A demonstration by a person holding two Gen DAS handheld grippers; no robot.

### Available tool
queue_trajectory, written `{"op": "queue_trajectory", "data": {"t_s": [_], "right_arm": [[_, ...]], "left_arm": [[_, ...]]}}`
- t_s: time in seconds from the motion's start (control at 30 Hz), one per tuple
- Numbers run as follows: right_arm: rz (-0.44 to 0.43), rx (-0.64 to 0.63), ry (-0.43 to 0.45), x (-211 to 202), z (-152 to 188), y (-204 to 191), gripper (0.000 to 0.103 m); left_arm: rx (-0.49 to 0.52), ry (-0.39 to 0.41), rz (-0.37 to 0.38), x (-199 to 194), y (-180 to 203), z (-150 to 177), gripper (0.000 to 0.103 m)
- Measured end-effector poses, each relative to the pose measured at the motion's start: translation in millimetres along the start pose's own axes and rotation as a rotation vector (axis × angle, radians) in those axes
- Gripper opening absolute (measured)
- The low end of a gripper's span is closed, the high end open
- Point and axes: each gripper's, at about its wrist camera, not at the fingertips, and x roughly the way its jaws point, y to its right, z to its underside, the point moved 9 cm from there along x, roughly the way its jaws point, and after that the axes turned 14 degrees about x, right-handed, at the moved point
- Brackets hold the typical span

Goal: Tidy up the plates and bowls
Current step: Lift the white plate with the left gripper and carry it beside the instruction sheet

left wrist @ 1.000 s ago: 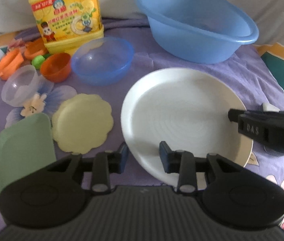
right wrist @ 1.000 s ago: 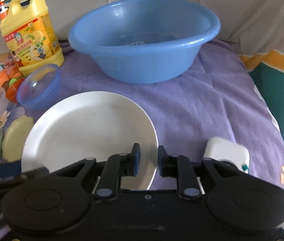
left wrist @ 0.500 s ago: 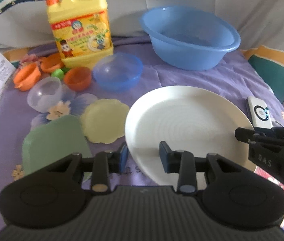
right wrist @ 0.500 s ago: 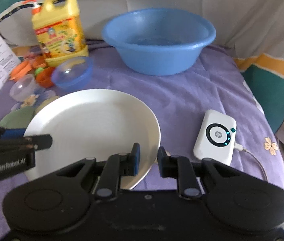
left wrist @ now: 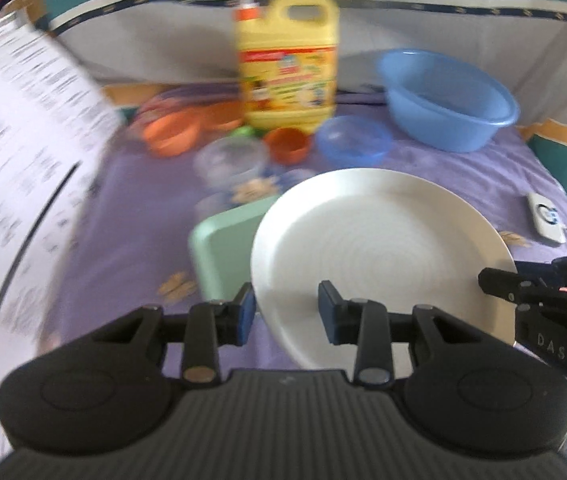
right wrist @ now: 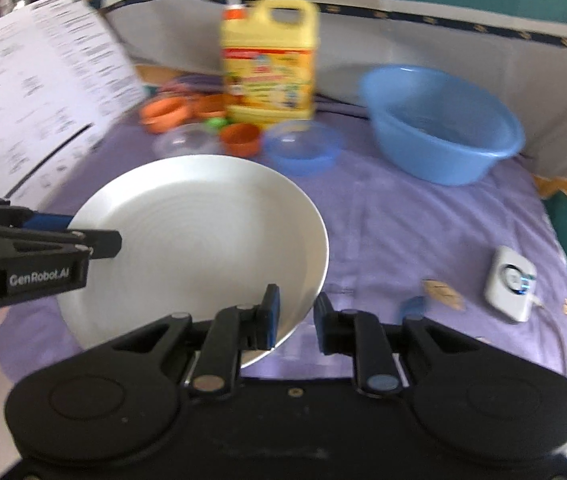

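Both grippers angle downward, gripping the white plate (left wrist: pixel 379 248) above the purple cloth (right wrist: pixel 423 232): the left gripper (left wrist: pixel 286 312) clamps its 7 o'clock rim, the right gripper (right wrist: pixel 296 317) its 4 o'clock rim. The plate hides part of the green tray (left wrist: pixel 223 240); background bowls are blurred.

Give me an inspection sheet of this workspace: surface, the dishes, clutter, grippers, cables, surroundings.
Surface: purple cloth.
Job's things: white plate gripped at both edges; green tray, blue bowl, orange cup, clear bowl.
Clutter: soap jug, basin, white device, paper sheet.
Grippers: left gripper and right gripper, jaws on the plate rim.
Cables: one from the device.
Surroundings: grey cushion.
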Motion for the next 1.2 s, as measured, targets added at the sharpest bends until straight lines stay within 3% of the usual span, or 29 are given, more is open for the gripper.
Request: {"op": "queue_trajectory", "data": {"t_s": [0.23, 0.57, 0.73, 1.2], "right_arm": [[-0.079, -0.089, -0.007, -3, 19, -92, 0.02], [-0.119, -0.208, -0.05, 9, 53, -188, 0.02], [-0.111, -0.224, -0.075, 17, 75, -209, 0.02], [-0.061, -0.23, -0.156, 44, 101, -203, 0.02]], "left_arm": [[-0.102, -0.012, -0.073, -27, -76, 54, 0.033], [-0.195, -0.053, -0.104, -33, -139, 122, 0.034], [-0.203, -0.074, -0.094, -22, -149, 143, 0.034], [-0.186, -0.123, -0.049, 20, -146, 160, 0.034]]}}
